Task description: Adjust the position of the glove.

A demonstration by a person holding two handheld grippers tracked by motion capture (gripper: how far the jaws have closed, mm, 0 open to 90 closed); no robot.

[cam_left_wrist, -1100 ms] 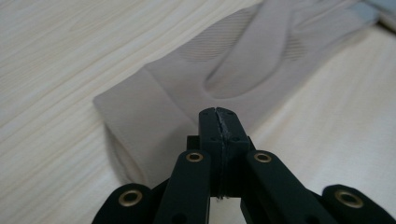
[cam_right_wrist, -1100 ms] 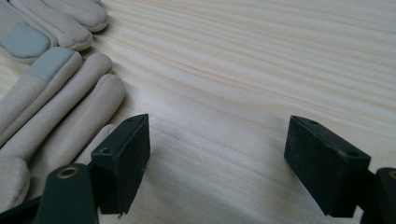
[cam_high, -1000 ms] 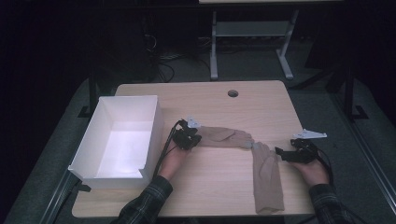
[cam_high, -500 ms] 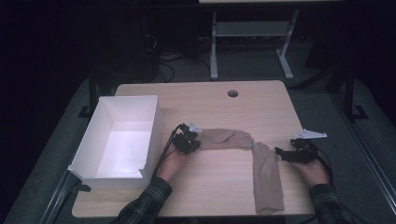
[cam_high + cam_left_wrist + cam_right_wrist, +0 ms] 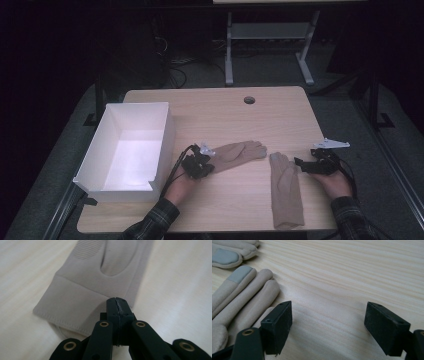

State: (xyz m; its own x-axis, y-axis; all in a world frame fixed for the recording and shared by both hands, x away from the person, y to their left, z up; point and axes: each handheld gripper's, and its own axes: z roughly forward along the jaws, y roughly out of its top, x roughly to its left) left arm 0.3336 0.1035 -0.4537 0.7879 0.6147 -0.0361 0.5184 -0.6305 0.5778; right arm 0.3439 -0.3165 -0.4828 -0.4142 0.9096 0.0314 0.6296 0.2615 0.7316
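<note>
Left gripper point(image 5: 117, 300) jaws pressed on cuff of left beige glove point(image 5: 239, 151), mid-table beside white box point(image 5: 165, 135); right gripper point(image 5: 328, 322) spread, empty, beside second glove point(image 5: 286, 189); gloves likely soft, light, limp; cuff hem best hold.

Left gripper point(image 5: 117, 301) — jaws pressed together on the cuff of a beige glove point(image 5: 100, 277).

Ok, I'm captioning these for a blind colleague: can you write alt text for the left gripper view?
The left gripper, its two black jaws pressed together, sits over the cuff edge of a beige glove lying flat on a pale wooden table; whether fabric is pinched between the jaws cannot be told. The cuff has a stitched hem, with a ribbed patch farther up.
</note>
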